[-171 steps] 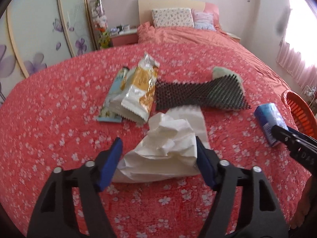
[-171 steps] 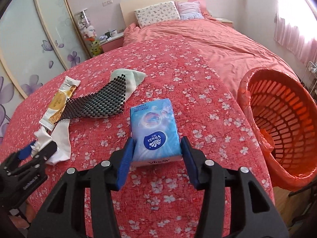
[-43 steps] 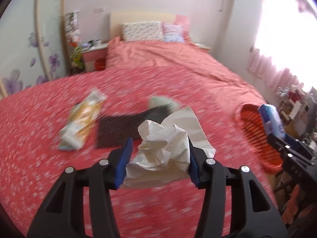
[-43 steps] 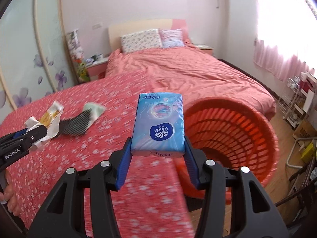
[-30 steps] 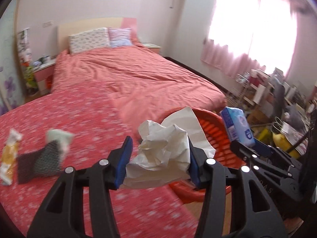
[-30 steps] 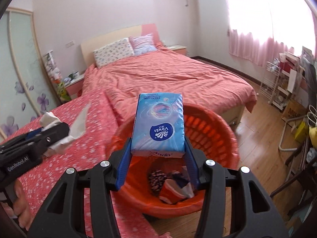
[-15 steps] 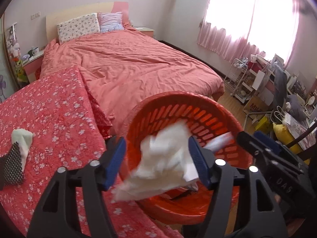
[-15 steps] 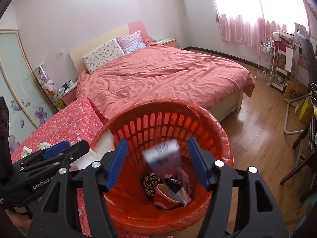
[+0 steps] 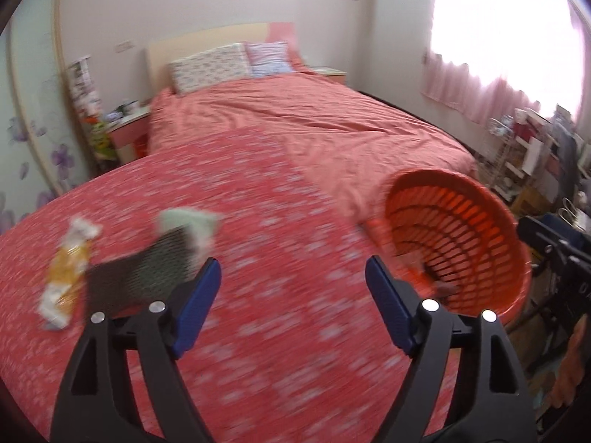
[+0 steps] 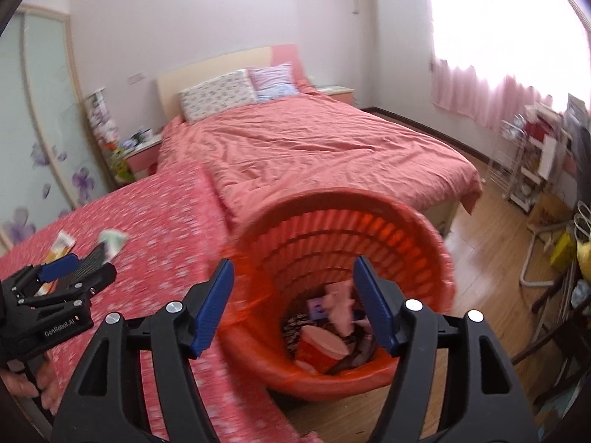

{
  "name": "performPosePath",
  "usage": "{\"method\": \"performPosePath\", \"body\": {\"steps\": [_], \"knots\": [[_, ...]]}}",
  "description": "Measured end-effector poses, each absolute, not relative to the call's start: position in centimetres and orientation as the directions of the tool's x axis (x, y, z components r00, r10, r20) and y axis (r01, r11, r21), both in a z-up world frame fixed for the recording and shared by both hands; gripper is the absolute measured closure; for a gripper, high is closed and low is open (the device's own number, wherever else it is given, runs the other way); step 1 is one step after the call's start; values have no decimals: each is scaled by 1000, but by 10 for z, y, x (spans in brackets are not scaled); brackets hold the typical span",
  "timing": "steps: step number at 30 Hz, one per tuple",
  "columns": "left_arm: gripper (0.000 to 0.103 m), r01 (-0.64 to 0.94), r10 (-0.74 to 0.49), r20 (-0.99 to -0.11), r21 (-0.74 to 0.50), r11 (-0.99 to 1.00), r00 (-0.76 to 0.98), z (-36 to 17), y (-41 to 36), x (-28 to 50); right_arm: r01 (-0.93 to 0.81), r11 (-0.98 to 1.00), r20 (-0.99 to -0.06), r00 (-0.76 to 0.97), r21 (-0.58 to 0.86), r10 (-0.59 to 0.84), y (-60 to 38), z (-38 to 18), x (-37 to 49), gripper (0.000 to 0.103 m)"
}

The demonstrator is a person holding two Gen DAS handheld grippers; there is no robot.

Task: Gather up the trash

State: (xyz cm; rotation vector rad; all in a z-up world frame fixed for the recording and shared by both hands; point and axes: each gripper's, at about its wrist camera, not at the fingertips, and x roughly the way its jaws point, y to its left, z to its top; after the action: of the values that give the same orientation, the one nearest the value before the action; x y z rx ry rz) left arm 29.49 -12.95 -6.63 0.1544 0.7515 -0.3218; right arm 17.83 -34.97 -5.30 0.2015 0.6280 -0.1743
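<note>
— Blue pads on the left gripper (image 9: 292, 297) stand wide and are opening further, nothing between them. What lies ahead of it?

— Red flowered cloth first, blurred. Past the left finger, up and to the left, a black mesh piece (image 9: 147, 269) with a pale green end, and just beyond that a yellow snack wrapper (image 9: 66, 277). Both lie flat on the cloth, touching or nearly so (the blur hides which).

— Their long axes?

— Each runs from near left to far right across the left wrist view, roughly side by side.

— And the right gripper (image 10: 293, 304)?

— Its jaws are parting too, empty, poised over the mouth of the orange basket (image 10: 436, 258), which sits off the cloth's right edge with wrappers and a tissue pack already in the bottom.

— So which hand is nearer the leftovers?

— The left, I'd judge. From the right wrist view it sits between the basket and the two pieces, pointing their way. The right one is well apart from them.

— What does the next reach turn on?

— Probably swinging left and forward, then closing across the mesh piece's narrow width, not along its length.
</note>
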Motion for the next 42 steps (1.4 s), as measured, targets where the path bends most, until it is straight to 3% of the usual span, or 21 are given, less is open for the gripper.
{"method": "performPosePath", "body": {"steps": [12, 25, 32, 39, 42], "knots": [[23, -18, 34, -715, 30, 999, 699, -74, 68, 290, 0, 996, -649, 758, 84, 55, -224, -66, 193, 36], [23, -139, 91, -720, -7, 990, 687, -83, 154, 308, -101, 990, -678, 721, 99, 141, -124, -75, 251, 41], [23, -154, 73, -729, -44, 987, 680, -89, 172, 321, -108, 990, -725, 675, 87, 137, -84, -90, 304, 53], [24, -150, 64, -730, -53, 987, 681, -92, 177, 332, -133, 988, -740, 657, 78, 146, -82, -102, 298, 89], [24, -154, 71, -727, -49, 987, 683, -91, 176, 337, -143, 984, -727, 664, 103, 173, -91, -98, 290, 95]]}}
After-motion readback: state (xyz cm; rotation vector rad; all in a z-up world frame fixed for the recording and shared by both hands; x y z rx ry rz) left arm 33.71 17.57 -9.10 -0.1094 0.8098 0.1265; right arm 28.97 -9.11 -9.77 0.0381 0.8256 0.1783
